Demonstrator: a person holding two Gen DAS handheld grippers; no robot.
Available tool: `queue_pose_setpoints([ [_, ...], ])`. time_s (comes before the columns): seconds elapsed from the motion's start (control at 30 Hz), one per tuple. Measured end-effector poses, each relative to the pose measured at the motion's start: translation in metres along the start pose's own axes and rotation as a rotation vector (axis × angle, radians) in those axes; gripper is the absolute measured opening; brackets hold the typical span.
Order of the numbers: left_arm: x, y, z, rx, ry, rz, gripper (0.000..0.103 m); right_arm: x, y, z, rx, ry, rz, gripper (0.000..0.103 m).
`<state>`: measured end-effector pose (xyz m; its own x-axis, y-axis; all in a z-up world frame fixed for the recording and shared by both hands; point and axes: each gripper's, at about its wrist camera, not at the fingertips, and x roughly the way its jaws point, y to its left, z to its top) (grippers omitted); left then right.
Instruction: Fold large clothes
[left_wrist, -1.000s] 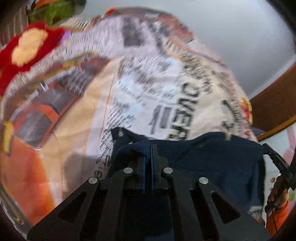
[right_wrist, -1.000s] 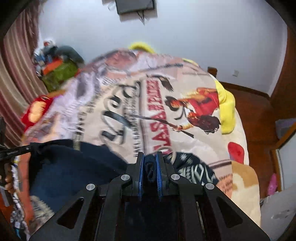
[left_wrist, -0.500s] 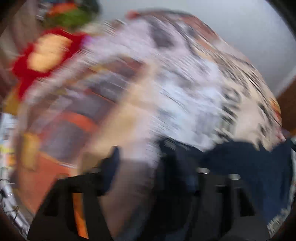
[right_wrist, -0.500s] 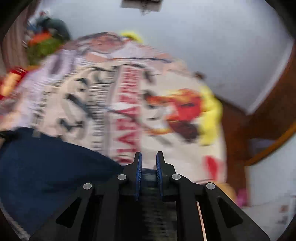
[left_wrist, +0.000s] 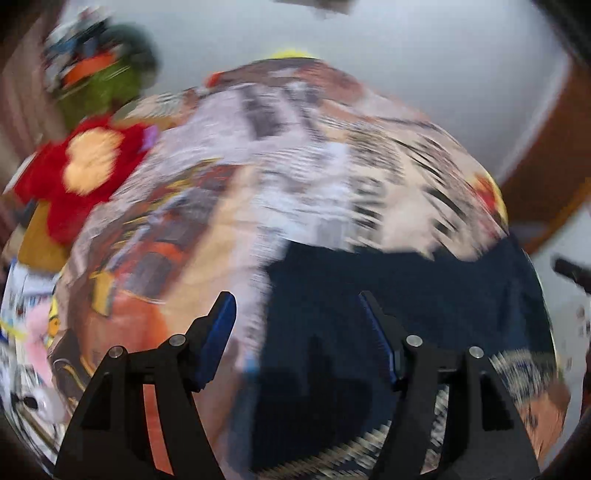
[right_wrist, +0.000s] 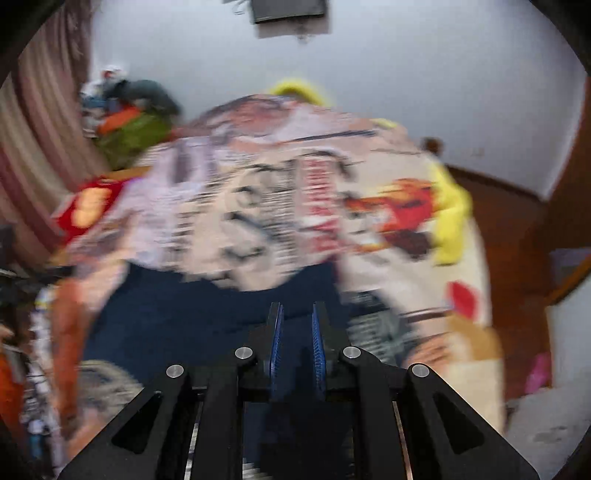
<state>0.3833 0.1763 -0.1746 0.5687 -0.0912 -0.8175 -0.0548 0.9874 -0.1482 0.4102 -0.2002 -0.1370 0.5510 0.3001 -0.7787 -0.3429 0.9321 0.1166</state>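
Bedspread (right_wrist: 388, 177), printed like newspaper, lies under the dark navy fabric garment (left_wrist: 388, 295), spread flat before me. My left gripper (left_wrist: 297, 325) gapes, released, cloth below; my right gripper (right_wrist: 297, 332) looks nearly clenched, grasp unclear. Lifting one-sided could drag the fold askew.

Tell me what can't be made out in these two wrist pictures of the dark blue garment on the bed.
- Left wrist: dark blue garment, near edge hidden behind the open left gripper; motion blur hides its folds.
- Right wrist: whether the right gripper pinches cloth; blur and dark fabric merge.
- Both views: bedspread lettering is unreadable from blur.
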Motion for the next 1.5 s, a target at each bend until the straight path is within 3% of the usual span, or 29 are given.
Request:
queue_pose_setpoints([
  [0.1, 0.000, -0.037, -0.012, 0.091, 0.025, -0.064, 0.067, 0.006, 0.038, -0.007, -0.017, 0.048, 0.114, 0.011],
  [0.23, 0.017, -0.073, -0.030, 0.162, 0.089, -0.140, 0.067, 0.026, 0.083, -0.023, -0.060, 0.144, 0.202, 0.011],
  [0.33, 0.034, -0.088, -0.044, 0.200, 0.122, -0.110, 0.069, 0.048, 0.107, -0.041, -0.117, 0.251, 0.209, 0.011],
  [0.4, 0.040, -0.086, -0.051, 0.199, 0.122, -0.102, 0.080, 0.067, 0.117, -0.057, -0.178, 0.337, 0.172, 0.011],
  [0.47, 0.043, -0.082, -0.057, 0.197, 0.113, -0.084, 0.085, 0.078, 0.119, -0.070, -0.227, 0.369, 0.133, 0.011],
  [0.77, 0.023, -0.056, -0.092, 0.231, 0.089, -0.019, 0.091, 0.065, 0.092, -0.086, -0.223, 0.345, 0.133, 0.011],
  [1.03, 0.002, -0.017, -0.115, 0.086, 0.095, 0.003, 0.090, 0.043, 0.077, -0.094, -0.193, 0.318, 0.102, 0.011],
  [1.27, -0.009, 0.009, -0.138, 0.022, 0.115, 0.119, 0.090, 0.027, 0.063, -0.105, -0.139, 0.312, 0.074, 0.011],
  [1.4, -0.025, 0.018, -0.145, -0.044, 0.076, 0.117, 0.090, 0.017, 0.056, -0.107, -0.110, 0.311, 0.051, 0.011],
  [1.5, -0.038, 0.019, -0.145, -0.120, 0.040, 0.073, 0.090, 0.010, 0.057, -0.105, -0.096, 0.297, 0.044, 0.011],
])
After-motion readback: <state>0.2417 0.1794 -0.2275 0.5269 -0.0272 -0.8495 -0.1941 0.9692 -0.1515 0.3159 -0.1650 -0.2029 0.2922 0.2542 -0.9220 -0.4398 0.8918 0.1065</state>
